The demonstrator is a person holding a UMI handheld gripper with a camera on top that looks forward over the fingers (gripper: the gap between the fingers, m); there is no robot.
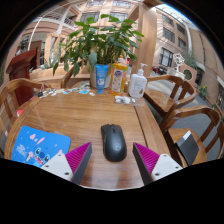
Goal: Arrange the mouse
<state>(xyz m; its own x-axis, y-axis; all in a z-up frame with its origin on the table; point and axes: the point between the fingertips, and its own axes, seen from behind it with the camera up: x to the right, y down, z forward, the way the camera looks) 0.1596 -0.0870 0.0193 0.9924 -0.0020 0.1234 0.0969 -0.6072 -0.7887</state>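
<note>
A black computer mouse (113, 141) lies on the round wooden table (80, 115). It sits between my two fingers, toward their tips, with a clear gap at each side. My gripper (112, 158) is open and holds nothing. Its magenta pads (80, 159) stand wide apart, left and right of the mouse. A blue mouse mat with a cartoon print (40, 146) lies on the table to the left of my left finger.
At the table's far edge stand a leafy potted plant (98, 40), a blue bottle (101, 77), a yellow bottle (119, 76) and a white bottle (139, 84), with small items around them. Wooden chairs (180, 95) ring the table. A dark laptop-like object (189, 147) lies at the right.
</note>
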